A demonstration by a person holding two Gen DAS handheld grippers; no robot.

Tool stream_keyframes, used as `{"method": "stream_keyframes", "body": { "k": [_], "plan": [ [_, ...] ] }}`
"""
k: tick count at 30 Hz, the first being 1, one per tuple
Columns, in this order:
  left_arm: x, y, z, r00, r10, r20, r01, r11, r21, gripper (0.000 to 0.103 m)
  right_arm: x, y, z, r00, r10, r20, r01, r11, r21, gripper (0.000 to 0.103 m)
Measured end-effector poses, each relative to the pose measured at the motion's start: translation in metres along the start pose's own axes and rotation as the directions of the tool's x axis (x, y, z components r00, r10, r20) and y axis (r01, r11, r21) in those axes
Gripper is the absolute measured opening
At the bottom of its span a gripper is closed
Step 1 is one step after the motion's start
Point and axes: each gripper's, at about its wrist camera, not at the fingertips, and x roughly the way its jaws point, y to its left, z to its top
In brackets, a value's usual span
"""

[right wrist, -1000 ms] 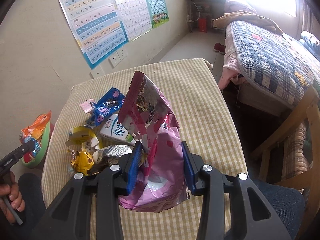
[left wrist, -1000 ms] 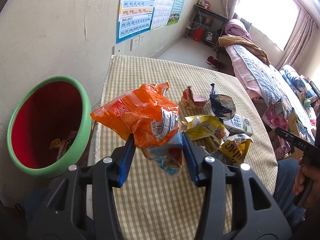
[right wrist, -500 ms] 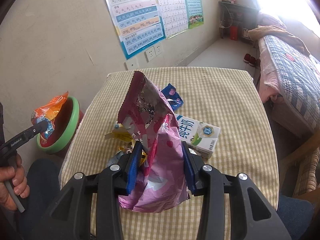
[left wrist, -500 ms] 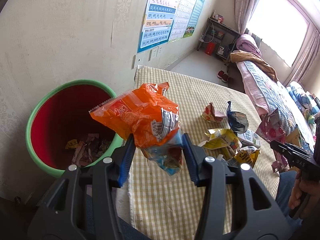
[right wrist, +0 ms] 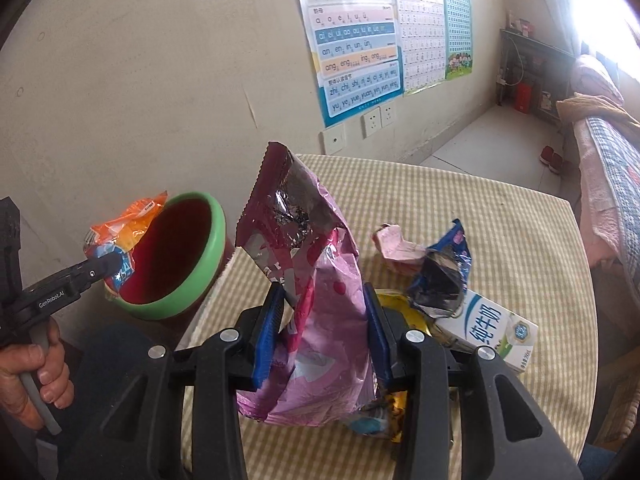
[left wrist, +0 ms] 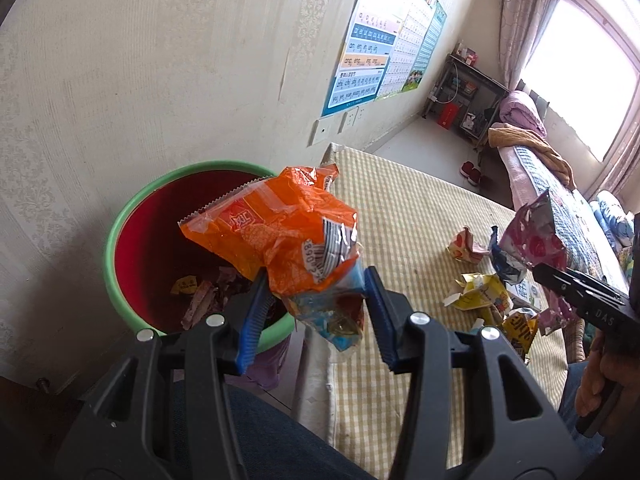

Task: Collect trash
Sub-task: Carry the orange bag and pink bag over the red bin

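Observation:
My left gripper [left wrist: 316, 312] is shut on an orange snack wrapper [left wrist: 276, 232] and holds it over the near rim of a green bin with a red inside [left wrist: 132, 216]; wrappers lie at the bin's bottom. My right gripper [right wrist: 322, 332] is shut on a pink foil bag [right wrist: 320, 300] held above the checked table [right wrist: 460, 208]. In the right wrist view the bin [right wrist: 208, 264] stands left of the table, with the left gripper [right wrist: 108, 264] and orange wrapper [right wrist: 124, 220] at its rim. The pink bag also shows in the left wrist view [left wrist: 536, 232].
Loose trash lies on the table: a white milk carton [right wrist: 488, 328], a blue wrapper [right wrist: 444, 264], a pink crumpled wrapper [right wrist: 396, 244] and yellow wrappers [left wrist: 484, 292]. A wall with posters [right wrist: 360, 40] runs behind the bin. A bed [left wrist: 556, 172] stands at the right.
Both grippers have swung left toward the bin. The orange wrapper has gone from above the table to over the bin's rim. The pink bag has followed over the table.

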Motion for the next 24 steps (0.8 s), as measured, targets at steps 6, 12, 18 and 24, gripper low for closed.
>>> {"method": "stream_keyframes", "body": {
  "k": [6,12,18,24],
  "plan": [
    [-0.005,0.025,0.002,1.0,0.029,-0.001,-0.029,0.999,-0.024,0.045,0.03,0.049,0.017,0.998,0.061,-0.017,-0.062,0.996,-0.067,0.039],
    [-0.009,0.041,0.006,0.999,0.042,-0.007,-0.042,0.999,-0.026,0.045,0.054,0.089,0.031,0.994,0.107,-0.028,-0.109,0.99,-0.094,0.039],
    [-0.011,0.058,0.012,0.998,0.059,-0.013,-0.06,0.998,-0.035,0.045,0.073,0.113,0.039,0.988,0.142,-0.053,-0.146,0.985,-0.094,0.04],
    [-0.012,0.07,0.019,0.998,0.06,-0.022,-0.061,0.997,-0.05,0.045,0.091,0.13,0.045,0.986,0.143,-0.088,-0.152,0.982,-0.11,0.04]
  ]
}}
